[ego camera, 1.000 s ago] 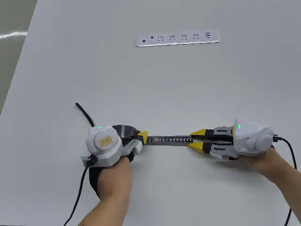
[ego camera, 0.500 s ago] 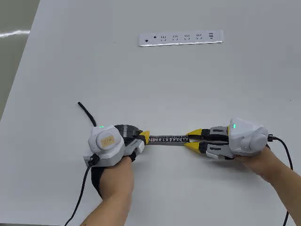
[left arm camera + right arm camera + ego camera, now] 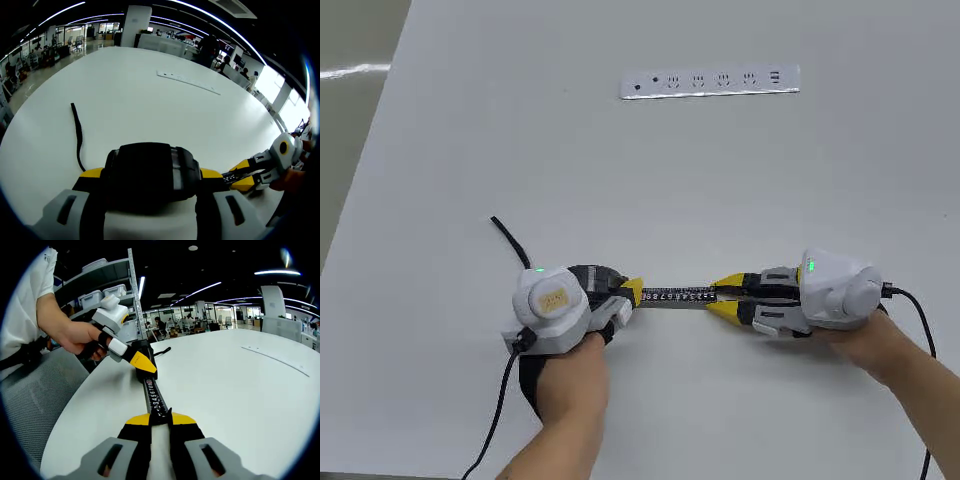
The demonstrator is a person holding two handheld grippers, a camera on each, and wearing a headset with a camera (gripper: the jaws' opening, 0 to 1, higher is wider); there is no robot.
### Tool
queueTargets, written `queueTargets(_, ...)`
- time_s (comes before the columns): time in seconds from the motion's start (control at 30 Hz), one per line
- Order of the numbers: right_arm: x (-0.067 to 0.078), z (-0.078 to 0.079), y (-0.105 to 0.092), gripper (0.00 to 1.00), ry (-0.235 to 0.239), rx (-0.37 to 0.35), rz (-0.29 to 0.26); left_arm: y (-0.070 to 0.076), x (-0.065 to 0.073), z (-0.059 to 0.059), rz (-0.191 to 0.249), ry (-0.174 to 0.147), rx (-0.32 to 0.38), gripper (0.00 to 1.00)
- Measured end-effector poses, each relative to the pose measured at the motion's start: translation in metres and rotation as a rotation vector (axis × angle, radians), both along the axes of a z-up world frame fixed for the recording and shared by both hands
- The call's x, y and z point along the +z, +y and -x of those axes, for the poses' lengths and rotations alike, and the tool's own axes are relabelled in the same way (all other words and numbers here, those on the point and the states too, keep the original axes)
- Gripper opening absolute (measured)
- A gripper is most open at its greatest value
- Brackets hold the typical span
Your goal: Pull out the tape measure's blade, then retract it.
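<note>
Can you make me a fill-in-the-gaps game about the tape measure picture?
The left tongs grip the tape measure, which is coloured ____.
The blade runs from it to the right tongs, whose tips are ____.
The power strip lies on the table, and both are ____.
Missing words: black, yellow, white.
</note>
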State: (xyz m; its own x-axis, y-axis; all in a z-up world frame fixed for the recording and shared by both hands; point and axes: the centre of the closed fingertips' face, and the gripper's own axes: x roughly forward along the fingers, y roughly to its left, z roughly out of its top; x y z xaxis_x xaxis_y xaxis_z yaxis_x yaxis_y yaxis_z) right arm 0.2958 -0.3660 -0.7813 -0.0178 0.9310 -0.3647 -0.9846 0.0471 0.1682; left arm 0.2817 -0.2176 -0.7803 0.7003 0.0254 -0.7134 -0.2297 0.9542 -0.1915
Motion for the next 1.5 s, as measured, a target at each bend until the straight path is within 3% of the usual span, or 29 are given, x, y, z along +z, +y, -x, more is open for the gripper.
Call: queueTargets(1.5,0.001,0.007,0.045,0.12,0.016,0.043,-0.01,0.0,0.001,0.0,0.028,-0.005,0.01,0.71)
